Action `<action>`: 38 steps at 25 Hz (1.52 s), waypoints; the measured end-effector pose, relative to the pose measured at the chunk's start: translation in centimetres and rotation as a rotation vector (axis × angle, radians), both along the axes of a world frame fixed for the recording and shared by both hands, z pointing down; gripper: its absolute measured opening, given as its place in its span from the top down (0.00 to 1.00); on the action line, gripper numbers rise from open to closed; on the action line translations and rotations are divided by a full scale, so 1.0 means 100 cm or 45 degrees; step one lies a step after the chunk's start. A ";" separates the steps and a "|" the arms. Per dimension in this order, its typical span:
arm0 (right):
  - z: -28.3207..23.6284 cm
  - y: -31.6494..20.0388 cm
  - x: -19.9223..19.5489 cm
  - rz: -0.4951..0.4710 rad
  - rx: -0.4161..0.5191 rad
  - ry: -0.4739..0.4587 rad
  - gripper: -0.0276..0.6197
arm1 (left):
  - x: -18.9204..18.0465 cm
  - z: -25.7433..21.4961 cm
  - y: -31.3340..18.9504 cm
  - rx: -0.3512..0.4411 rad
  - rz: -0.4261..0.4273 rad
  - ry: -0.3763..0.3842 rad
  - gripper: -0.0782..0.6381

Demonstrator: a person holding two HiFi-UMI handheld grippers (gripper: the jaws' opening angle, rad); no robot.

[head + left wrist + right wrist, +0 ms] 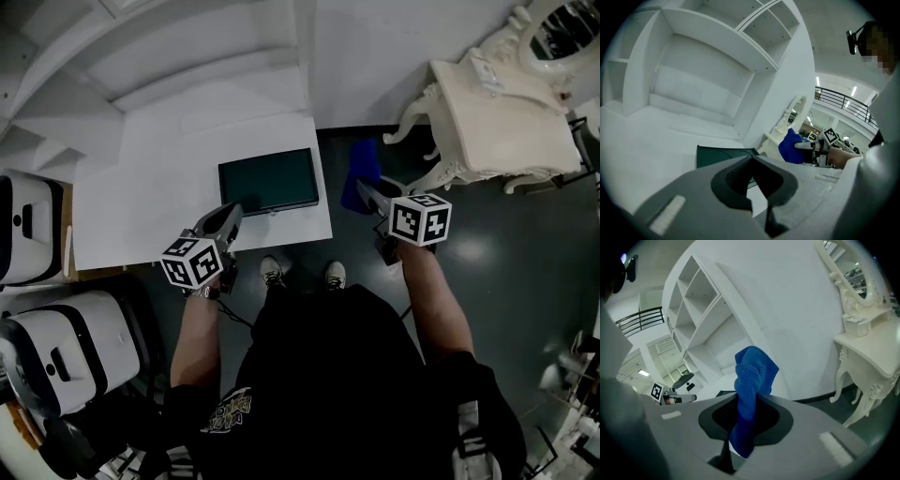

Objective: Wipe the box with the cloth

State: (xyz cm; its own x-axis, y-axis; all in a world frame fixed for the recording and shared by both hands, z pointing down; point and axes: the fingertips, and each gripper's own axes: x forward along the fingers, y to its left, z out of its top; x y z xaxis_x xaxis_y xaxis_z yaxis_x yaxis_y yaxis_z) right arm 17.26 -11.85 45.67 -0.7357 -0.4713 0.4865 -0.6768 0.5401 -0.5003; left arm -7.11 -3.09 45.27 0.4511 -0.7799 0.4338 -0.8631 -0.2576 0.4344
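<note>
The right gripper (367, 192) pinches a blue terry cloth (752, 376) over the dark floor beside the white table (169, 187), where the flat dark-green box (268, 181) lies (the left gripper (751, 159), jaws together on nothing, hovers by its near-left corner).

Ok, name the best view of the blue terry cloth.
Right gripper view: the blue terry cloth sits close-up in the right claw. Head view shows a small patch; left gripper view, a distant one.

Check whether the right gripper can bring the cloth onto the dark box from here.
Probably yes: the right gripper, shut on the cloth, hangs just right of the table, with nothing between it and the box.
</note>
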 end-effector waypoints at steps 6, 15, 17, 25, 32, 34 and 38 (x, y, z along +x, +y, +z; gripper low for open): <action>-0.016 0.002 0.000 -0.159 0.091 -0.026 0.82 | 0.040 -0.014 0.021 0.037 -0.065 0.027 0.89; -0.024 0.028 -0.015 -0.421 0.185 -0.032 0.82 | 0.075 -0.015 0.053 0.057 -0.174 0.055 0.89; -0.022 0.035 -0.015 -0.453 0.175 -0.043 0.82 | 0.083 -0.014 0.060 0.054 -0.191 0.060 0.89; -0.015 0.065 -0.027 -0.551 0.118 -0.087 0.82 | 0.099 -0.017 0.088 0.007 -0.215 0.045 0.89; -0.022 0.074 -0.030 -0.574 0.125 -0.141 0.82 | 0.108 -0.027 0.087 0.004 -0.187 0.001 0.89; -0.024 0.074 -0.027 -0.569 0.130 -0.151 0.82 | 0.110 -0.030 0.083 0.013 -0.178 -0.007 0.89; -0.024 0.074 -0.020 -0.560 0.127 -0.154 0.82 | 0.114 -0.033 0.071 0.031 -0.167 -0.008 0.89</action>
